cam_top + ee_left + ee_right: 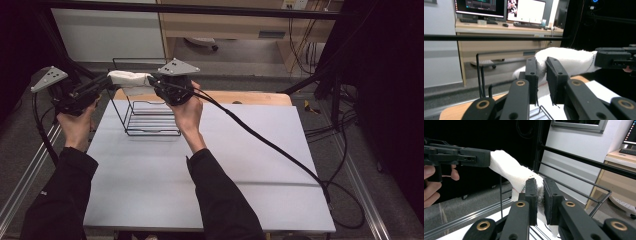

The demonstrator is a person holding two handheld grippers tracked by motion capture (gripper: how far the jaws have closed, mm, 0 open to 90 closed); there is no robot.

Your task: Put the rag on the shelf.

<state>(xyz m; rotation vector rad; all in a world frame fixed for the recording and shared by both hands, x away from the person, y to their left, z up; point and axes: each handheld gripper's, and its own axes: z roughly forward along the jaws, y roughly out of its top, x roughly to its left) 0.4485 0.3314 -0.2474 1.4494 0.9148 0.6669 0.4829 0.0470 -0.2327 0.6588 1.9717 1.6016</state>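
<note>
A white cloth (129, 78) is stretched in the air between my two grippers, above a black wire rack (150, 120) at the table's far left. My left gripper (107, 80) is shut on the cloth's left end; in the left gripper view its pads (532, 68) pinch the cloth (569, 60). My right gripper (152, 81) is shut on the other end, and in the right gripper view its jaws (537, 181) squeeze a fold of the cloth (509, 170). The left gripper (487, 157) holds the far end there. The right gripper (599, 58) shows across in the left gripper view.
The white table (225, 165) stretches toward me and to the right, with a wooden edge (250, 97) at its far side. The right gripper's cable (270, 145) trails across the table to the right. A desk with monitors (499, 7) stands beyond.
</note>
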